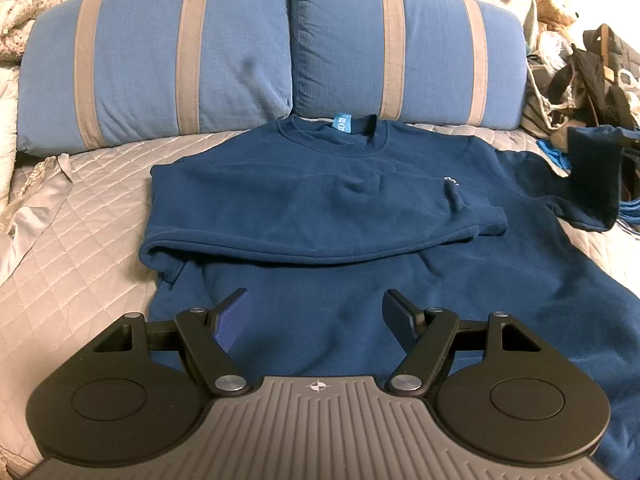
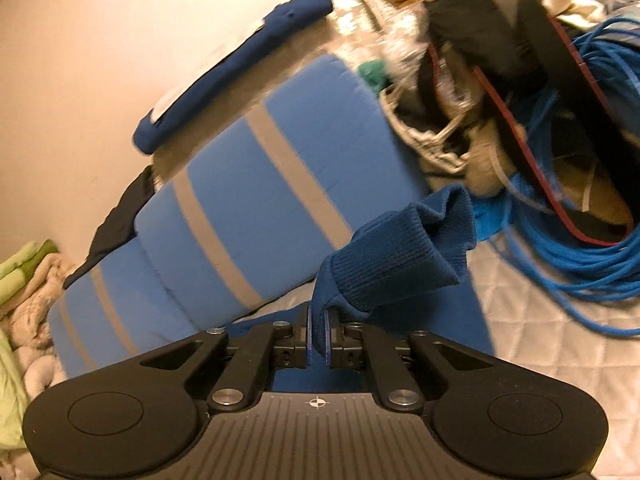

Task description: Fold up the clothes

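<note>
A navy blue sweatshirt (image 1: 320, 208) lies face up on the bed, collar toward the pillows. Its left sleeve is folded across the chest. My left gripper (image 1: 316, 316) is open and empty, hovering over the sweatshirt's lower body. My right gripper (image 2: 319, 338) is shut on the ribbed cuff (image 2: 400, 256) of the right sleeve and holds it lifted off the bed. In the left wrist view that raised sleeve (image 1: 592, 176) shows at the far right, with the right gripper (image 1: 632, 148) just at the frame edge.
Two blue pillows with grey stripes (image 1: 160, 68) (image 1: 408, 52) stand behind the sweatshirt on a grey quilted cover (image 1: 80, 240). A pile of bags, blue cable (image 2: 580, 264) and a teddy bear (image 1: 554, 0) sits at the right. Blankets (image 1: 24, 20) lie at the left.
</note>
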Available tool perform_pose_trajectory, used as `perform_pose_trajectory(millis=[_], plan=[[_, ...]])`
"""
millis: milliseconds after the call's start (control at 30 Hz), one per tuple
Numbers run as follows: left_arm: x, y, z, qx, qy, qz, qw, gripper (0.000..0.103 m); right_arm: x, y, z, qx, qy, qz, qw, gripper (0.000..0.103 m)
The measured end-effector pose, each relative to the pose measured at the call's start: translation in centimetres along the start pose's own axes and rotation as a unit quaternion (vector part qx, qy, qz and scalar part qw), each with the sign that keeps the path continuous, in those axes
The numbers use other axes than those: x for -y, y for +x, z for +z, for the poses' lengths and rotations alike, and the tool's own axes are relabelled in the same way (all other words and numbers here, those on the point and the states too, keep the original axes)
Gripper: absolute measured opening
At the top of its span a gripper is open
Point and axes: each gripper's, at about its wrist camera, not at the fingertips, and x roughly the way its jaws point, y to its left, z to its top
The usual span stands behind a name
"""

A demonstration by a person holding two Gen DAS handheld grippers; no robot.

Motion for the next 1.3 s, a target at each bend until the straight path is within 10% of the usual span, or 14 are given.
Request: perform_pose_trajectory(millis=[533,900,1300], plan=[[0.0,0.1,0.1,-0.001,0.0,0.002,1.0,0.072,-10.6,7.6,-6.8,-0.094,-0.131,0.073,0.984,0.008],[-0.1,0.2,0.1,-0.005,-0.002,0.003,1.0,0.072,-18.4,10.5,-15.5,-0.223,-0.419,0.08,0.877,0.013],[-0.1,1.2,1.2,-0.058,0.009,-0.033,0.9977,0.072,-17.3,7.9,-15.0,-0.207,-0.441,0.062,0.871,0.083]])
